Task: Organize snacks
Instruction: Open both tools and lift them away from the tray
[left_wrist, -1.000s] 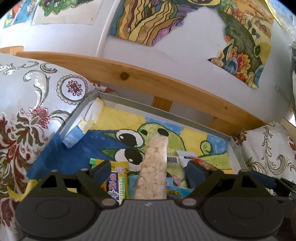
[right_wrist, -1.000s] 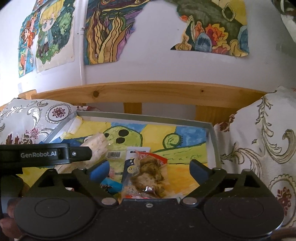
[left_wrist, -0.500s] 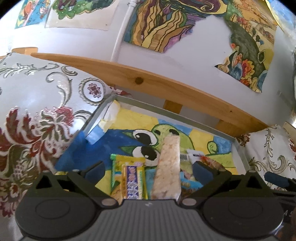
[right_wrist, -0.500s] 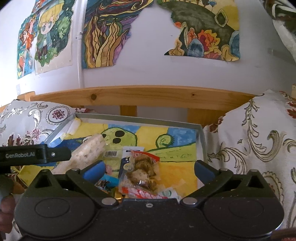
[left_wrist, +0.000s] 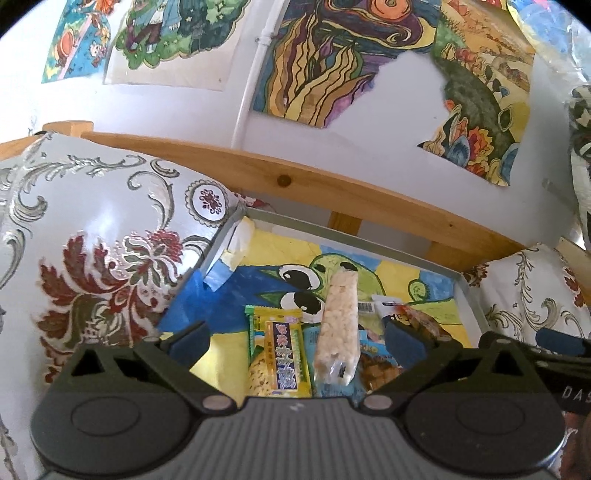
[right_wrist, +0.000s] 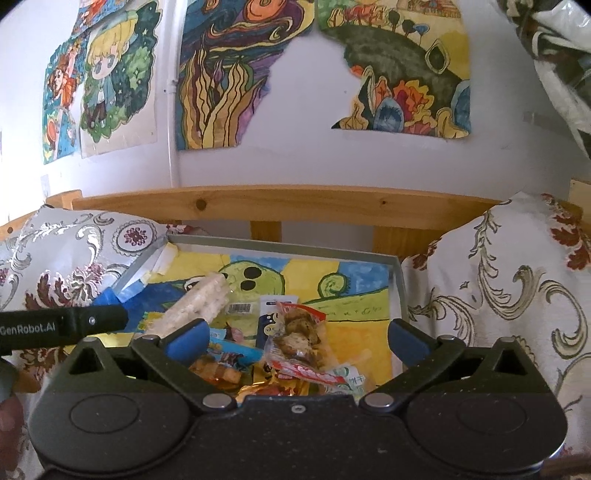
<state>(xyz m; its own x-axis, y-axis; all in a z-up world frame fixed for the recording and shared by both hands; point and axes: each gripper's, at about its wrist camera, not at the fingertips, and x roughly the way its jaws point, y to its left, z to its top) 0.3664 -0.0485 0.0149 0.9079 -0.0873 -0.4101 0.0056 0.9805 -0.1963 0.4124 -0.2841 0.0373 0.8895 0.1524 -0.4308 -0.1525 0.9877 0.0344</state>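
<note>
Left gripper (left_wrist: 297, 341) wide open, gripping nothing, over rice cracker pack (left_wrist: 338, 328). Right gripper (right_wrist: 297, 338) same, gaping above cookie bag (right_wrist: 297, 338) in tray (right_wrist: 280, 245).

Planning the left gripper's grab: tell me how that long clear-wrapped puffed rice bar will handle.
The puffed rice bar probably weighs little: it looks airy. Its clumped grains may crumble under a hard squeeze. The glossy clear wrapper could slip, and, propped on other packets, it may slide when nudged.

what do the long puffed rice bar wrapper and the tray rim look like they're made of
Puffed rice bar wrapper: likely thin clear plastic film, glossy; the pale grains show through and its lower end glints. Tray rim: probably metal or painted board, grey and matte, with straight thin edges; hard to tell which.
</note>
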